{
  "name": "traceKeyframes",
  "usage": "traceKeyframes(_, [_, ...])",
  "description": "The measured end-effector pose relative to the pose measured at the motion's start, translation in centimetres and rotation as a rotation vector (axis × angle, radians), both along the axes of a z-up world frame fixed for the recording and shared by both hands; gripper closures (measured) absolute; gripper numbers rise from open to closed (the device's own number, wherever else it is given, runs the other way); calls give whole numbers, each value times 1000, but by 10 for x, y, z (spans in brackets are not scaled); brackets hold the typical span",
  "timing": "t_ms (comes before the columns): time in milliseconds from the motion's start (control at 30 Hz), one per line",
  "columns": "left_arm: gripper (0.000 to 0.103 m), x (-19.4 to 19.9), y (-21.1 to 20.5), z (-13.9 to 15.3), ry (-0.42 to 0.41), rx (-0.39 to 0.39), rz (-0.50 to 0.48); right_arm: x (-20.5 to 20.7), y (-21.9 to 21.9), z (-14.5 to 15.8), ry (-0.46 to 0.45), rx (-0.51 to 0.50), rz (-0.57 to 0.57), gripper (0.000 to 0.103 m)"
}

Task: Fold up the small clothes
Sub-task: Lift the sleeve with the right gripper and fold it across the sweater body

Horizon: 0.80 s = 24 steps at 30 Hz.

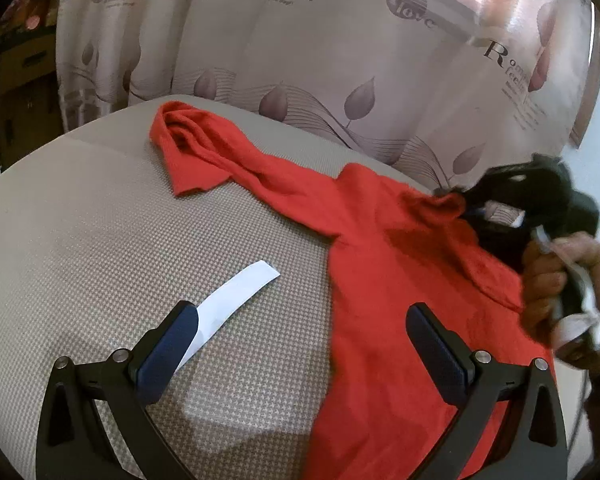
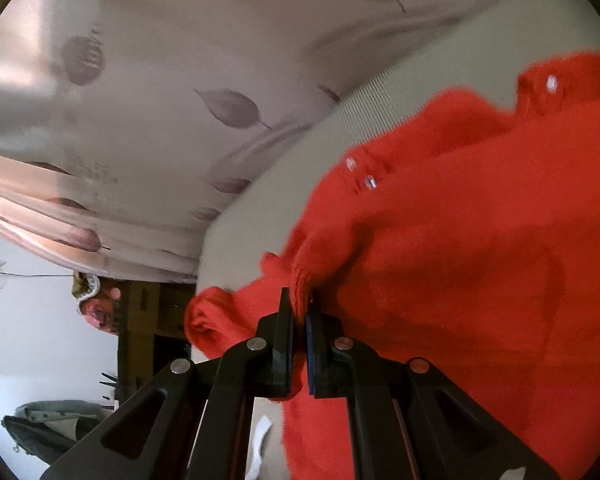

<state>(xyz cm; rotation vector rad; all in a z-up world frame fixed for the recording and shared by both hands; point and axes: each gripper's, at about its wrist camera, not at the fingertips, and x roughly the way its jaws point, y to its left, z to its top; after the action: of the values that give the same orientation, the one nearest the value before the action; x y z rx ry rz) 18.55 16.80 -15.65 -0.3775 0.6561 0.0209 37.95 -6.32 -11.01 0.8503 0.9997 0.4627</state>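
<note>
My left camera looks down and forward across the table [image 1: 80,240] toward its far edge and the curtain [image 1: 300,60]; my right camera sits close against the red garment [image 2: 460,260], view tilted; both share garment, table and curtain.

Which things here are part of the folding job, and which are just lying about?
Part of the job:
- red sweater, spread on the cushion
- right gripper, shut on a fold of the sweater
- left gripper, open, holding nothing

Just lying about:
- white paper strip on the cushion
- leaf-print curtain behind
</note>
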Motion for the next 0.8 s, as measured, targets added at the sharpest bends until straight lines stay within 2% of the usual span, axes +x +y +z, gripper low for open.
traceKeyframes(133, [0,2,-1,-1,4,1,-2,5,10,-26,67,26,46,88])
traceKeyframes(167, [0,2,-1,-1,6,0,0,5,13,-28,81,28,61,81])
traceKeyframes(200, [0,2,-1,-2,8,0,1,1,15,-28,73,49,82,78])
traceKeyframes(300, [0,3,-1,-3,17,-5,3,-19,1,-10,-14,76,87,77])
traceKeyframes(400, [0,2,1,-5,22,-8,9,-52,-31,14,-100,-19,49,77])
traceKeyframes(500, [0,6,2,-10,65,-12,20,-79,-68,27,-133,-183,-20,77])
traceKeyframes(600, [0,11,6,-18,116,-32,30,-93,-114,22,-97,-273,-102,77])
traceKeyframes(700, [0,12,5,-19,121,-21,25,-99,-148,13,-69,-333,-152,77])
traceKeyframes(800, [0,14,9,-14,111,-70,-63,-102,-162,2,-40,-330,-149,77])
